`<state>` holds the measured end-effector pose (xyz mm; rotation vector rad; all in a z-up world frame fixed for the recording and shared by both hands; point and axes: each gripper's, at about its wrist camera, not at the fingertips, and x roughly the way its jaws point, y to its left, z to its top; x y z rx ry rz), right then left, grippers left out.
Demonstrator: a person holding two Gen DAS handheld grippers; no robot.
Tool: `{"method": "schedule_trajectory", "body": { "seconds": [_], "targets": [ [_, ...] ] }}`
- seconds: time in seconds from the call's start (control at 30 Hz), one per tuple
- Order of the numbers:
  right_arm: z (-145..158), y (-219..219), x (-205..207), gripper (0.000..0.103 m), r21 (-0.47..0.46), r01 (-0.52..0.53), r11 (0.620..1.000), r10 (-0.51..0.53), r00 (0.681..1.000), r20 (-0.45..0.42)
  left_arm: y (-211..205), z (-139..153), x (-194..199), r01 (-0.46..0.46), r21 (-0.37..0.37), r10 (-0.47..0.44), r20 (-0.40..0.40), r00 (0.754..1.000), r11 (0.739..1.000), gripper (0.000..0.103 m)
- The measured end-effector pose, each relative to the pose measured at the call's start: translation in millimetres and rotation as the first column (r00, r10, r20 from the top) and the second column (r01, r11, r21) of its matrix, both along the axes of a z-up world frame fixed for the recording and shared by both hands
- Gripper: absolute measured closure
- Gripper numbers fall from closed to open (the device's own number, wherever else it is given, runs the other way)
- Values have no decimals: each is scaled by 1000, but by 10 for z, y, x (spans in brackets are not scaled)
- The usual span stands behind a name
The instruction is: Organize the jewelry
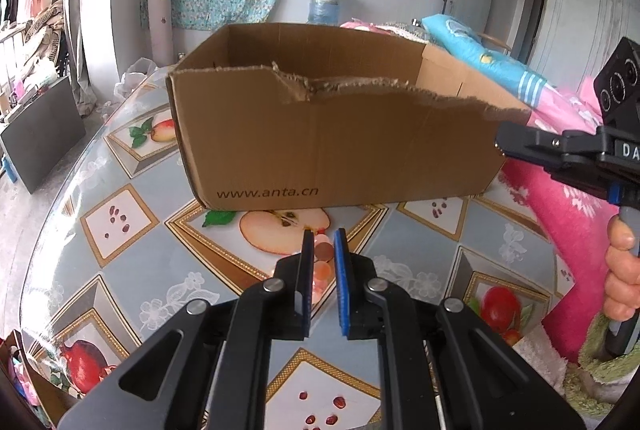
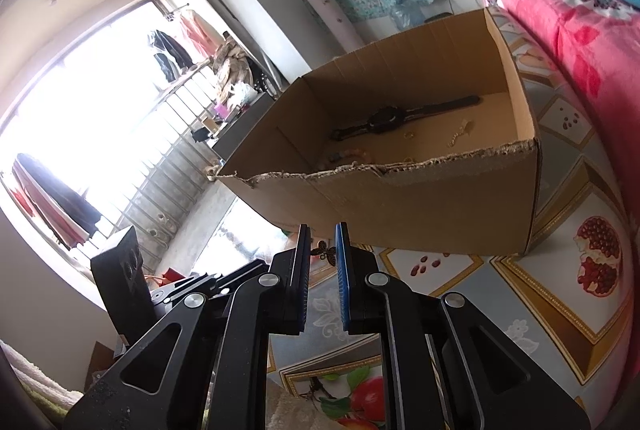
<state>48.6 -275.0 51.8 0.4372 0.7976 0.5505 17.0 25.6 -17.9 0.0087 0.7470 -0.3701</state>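
Observation:
An open cardboard box (image 1: 328,145) stands on the fruit-patterned table (image 1: 128,222). In the right wrist view the box (image 2: 420,213) holds a black watch (image 2: 396,117), a thin gold chain (image 2: 458,135), a small ring (image 2: 409,135) and a beaded bracelet (image 2: 348,155). My left gripper (image 1: 323,242) is shut on a pink and brown beaded bracelet (image 1: 323,262), held just above the table in front of the box. My right gripper (image 2: 323,242) is shut on a dark butterfly-shaped piece of jewelry (image 2: 323,253), held in front of the box's near wall; it also shows at the right edge of the left wrist view (image 1: 500,141).
A pink floral blanket (image 2: 580,41) and a blue pillow (image 1: 484,57) lie to the right of the box. The table's rounded edge (image 1: 52,213) falls away on the left, with a dark panel (image 1: 40,137) on the floor beyond.

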Motion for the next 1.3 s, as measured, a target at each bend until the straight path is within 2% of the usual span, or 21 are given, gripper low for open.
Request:
{"method": "schedule_trajectory", "body": {
  "seconds": [0.53, 1.07, 1.3],
  "targets": [
    [40, 0, 16, 92, 53, -10, 999, 9, 1000, 11, 188, 257, -55, 5, -117, -3, 17, 1000, 993, 94],
    [170, -109, -4, 92, 75, -21, 997, 16, 998, 55, 61, 573, -215, 57, -132, -47, 74, 996, 990, 94],
    [179, -133, -21, 92, 84, -17, 996, 12, 998, 60, 5, 610, -262, 70, -125, -60, 84, 995, 990, 94]
  ]
}}
